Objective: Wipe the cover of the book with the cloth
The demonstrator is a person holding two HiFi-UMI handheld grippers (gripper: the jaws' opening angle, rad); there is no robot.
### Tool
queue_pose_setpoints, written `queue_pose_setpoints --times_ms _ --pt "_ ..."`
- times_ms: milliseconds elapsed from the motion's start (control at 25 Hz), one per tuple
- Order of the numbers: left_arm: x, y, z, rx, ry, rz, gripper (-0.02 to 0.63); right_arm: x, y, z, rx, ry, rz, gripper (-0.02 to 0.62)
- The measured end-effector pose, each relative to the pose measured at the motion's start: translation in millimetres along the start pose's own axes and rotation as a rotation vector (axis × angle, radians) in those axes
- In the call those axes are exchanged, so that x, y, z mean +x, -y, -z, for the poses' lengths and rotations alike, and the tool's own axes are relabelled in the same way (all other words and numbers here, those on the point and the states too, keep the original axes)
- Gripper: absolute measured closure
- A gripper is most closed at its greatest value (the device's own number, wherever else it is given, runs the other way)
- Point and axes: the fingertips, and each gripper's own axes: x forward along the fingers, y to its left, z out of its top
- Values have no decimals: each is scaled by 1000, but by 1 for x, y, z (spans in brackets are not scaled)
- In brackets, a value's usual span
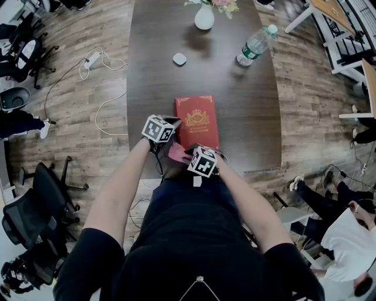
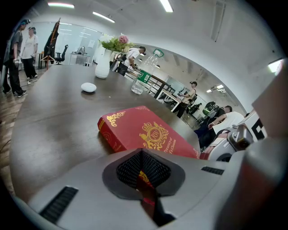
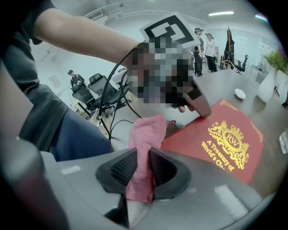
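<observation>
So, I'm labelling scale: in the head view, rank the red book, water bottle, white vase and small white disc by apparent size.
1. red book
2. water bottle and white vase: too alike to rank
3. small white disc

Vase (image 1: 204,17); btl (image 1: 256,44); white puck (image 1: 180,59)

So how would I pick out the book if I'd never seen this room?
Find the long dark wooden table. At its near end, closest to the person, the book lies flat. Unlike the soft pink cloth by its near edge, it is a stiff red rectangle with a gold crest.
</observation>
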Motion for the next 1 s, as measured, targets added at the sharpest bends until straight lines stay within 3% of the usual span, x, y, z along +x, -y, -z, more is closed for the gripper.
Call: queue_pose_setpoints --times_ms 440,1000 --pt "0 -1 0 1 4 2 611 -25 15 34 75 -6 44 497" --pt "-1 -1 0 5 -2 1 611 -72 48 91 210 4 161 497"
